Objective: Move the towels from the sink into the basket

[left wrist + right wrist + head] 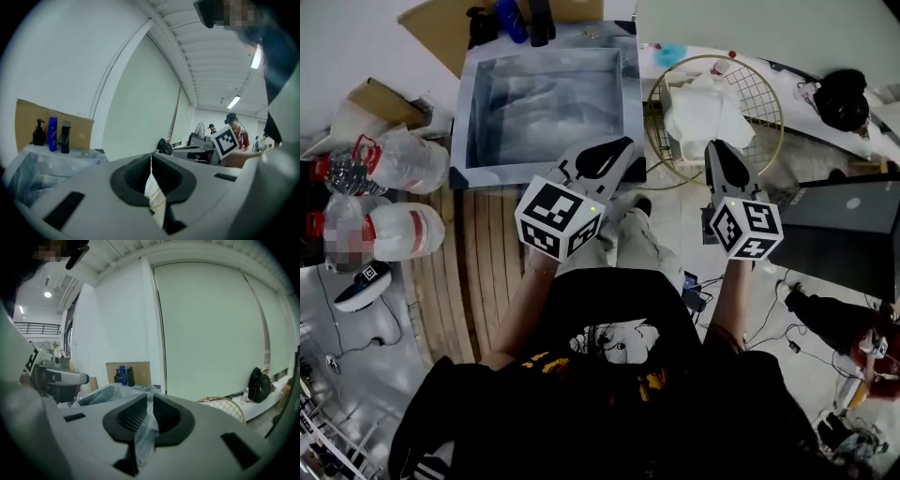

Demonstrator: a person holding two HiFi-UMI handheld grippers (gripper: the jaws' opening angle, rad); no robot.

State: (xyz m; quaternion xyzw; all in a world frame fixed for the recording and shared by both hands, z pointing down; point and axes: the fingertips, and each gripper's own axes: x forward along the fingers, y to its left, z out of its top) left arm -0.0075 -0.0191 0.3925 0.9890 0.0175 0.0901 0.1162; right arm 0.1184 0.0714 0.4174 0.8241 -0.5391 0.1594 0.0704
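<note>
The sink, lined with clear plastic, holds no towel that I can see. White towels lie in the gold wire basket to its right. My left gripper hangs shut over the sink's front right corner, nothing between its pads. The right gripper is shut and empty over the basket's near rim. In the left gripper view the jaws meet, with the sink at lower left. In the right gripper view the gripper is closed, the basket lying beyond at right and the sink at left.
Large water jugs stand left of the sink on the wooden planks. Soap bottles sit at the sink's back edge before a cardboard sheet. A black bag and a dark case lie right of the basket. Other people work in the background.
</note>
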